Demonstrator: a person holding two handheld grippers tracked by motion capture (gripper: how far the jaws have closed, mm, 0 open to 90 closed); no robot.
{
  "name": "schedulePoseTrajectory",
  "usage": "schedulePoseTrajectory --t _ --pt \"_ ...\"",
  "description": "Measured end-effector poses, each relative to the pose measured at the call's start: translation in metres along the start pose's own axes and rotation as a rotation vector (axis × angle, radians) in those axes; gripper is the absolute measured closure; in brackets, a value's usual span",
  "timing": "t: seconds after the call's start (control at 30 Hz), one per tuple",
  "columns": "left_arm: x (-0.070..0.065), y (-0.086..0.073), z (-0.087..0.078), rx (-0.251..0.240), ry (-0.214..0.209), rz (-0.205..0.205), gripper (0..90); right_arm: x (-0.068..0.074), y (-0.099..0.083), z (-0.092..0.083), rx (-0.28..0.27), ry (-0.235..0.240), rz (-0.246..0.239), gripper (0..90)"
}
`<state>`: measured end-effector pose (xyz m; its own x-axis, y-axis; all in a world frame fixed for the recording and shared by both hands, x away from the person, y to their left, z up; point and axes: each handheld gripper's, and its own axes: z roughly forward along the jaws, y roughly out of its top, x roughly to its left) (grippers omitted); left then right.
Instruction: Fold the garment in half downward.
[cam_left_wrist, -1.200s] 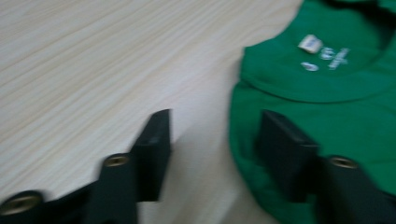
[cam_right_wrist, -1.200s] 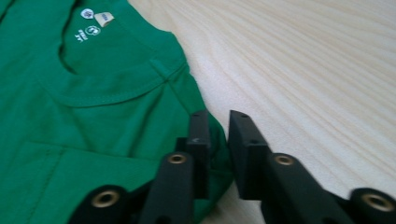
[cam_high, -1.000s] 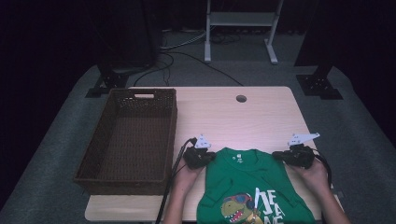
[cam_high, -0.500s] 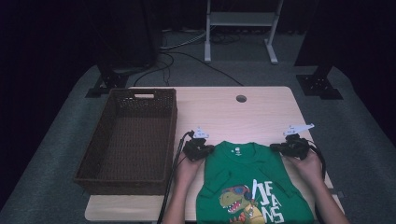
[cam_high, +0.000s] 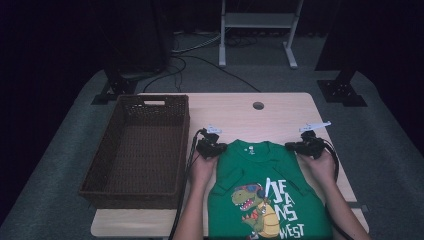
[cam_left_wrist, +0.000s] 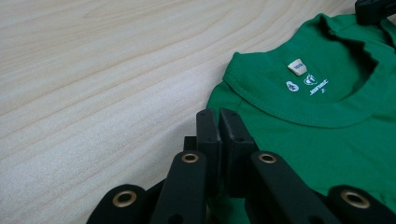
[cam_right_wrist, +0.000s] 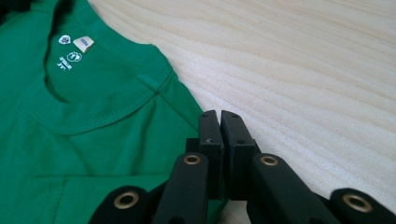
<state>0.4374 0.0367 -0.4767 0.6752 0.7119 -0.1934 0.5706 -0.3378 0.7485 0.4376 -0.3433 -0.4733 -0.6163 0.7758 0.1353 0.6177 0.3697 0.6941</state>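
Observation:
A green T-shirt (cam_high: 270, 190) with a dinosaur print lies face up on the wooden table (cam_high: 260, 122), its collar toward the far side. My left gripper (cam_high: 216, 146) pinches the shirt's left shoulder edge, and my right gripper (cam_high: 301, 146) pinches the right shoulder. In the left gripper view the jaws of my left gripper (cam_left_wrist: 219, 114) are pressed together at the hem of the T-shirt (cam_left_wrist: 317, 107), with the neck label ahead and to the right. In the right gripper view my right gripper (cam_right_wrist: 219, 115) stands shut at the edge of the T-shirt (cam_right_wrist: 93, 140).
A dark wicker basket (cam_high: 182, 145) with nothing in it stands on the table's left side, close to my left gripper. A round cable hole (cam_high: 258, 105) sits near the far edge. Bare wood lies beyond the collar. Cables trail from both grippers toward the person.
Both hands have moved away from the person, dragging the shirt farther onto the table. More of the dinosaur print now shows. The jaws stayed shut.

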Motion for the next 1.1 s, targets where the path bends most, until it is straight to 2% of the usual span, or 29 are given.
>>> schedulePoseTrajectory --t 0.1,0.17,0.3,0.5,0.63,0.73,0.83,0.93,1.0,1.1 --pt "-0.003 0.002 -0.017 -0.062 -0.028 -0.025 88.1 0.001 0.001 -0.012 -0.037 0.021 0.017 88.9" --pt "-0.010 0.004 -0.029 -0.090 -0.044 -0.016 88.1 0.006 0.002 -0.024 -0.053 0.031 0.007 88.9" --pt "-0.029 0.004 -0.052 -0.102 -0.055 0.017 88.0 0.020 0.001 -0.046 -0.056 0.036 -0.038 88.9" --pt "-0.055 -0.015 -0.074 -0.086 -0.054 0.049 87.9 0.043 -0.018 -0.072 -0.063 0.058 -0.075 88.9" --pt "-0.068 -0.031 -0.079 -0.045 -0.064 0.047 87.9 0.059 -0.031 -0.079 -0.020 0.062 -0.111 88.8" --pt "-0.072 -0.046 -0.080 -0.028 -0.061 0.039 87.9 0.067 -0.043 -0.079 0.016 0.060 -0.127 88.8" --pt "-0.075 -0.059 -0.075 0.000 -0.086 0.017 87.9 0.069 -0.054 -0.078 0.033 0.083 -0.106 88.8" --pt "-0.079 -0.069 -0.067 0.040 -0.073 0.020 87.9 0.069 -0.063 -0.073 0.069 0.079 -0.099 88.8" --pt "-0.078 -0.073 -0.063 0.031 -0.070 0.004 87.9 0.068 -0.068 -0.068 0.090 0.074 -0.098 88.8" --pt "-0.077 -0.072 -0.061 0.029 -0.059 -0.001 87.9 0.066 -0.069 -0.066 0.076 0.080 -0.083 88.7"
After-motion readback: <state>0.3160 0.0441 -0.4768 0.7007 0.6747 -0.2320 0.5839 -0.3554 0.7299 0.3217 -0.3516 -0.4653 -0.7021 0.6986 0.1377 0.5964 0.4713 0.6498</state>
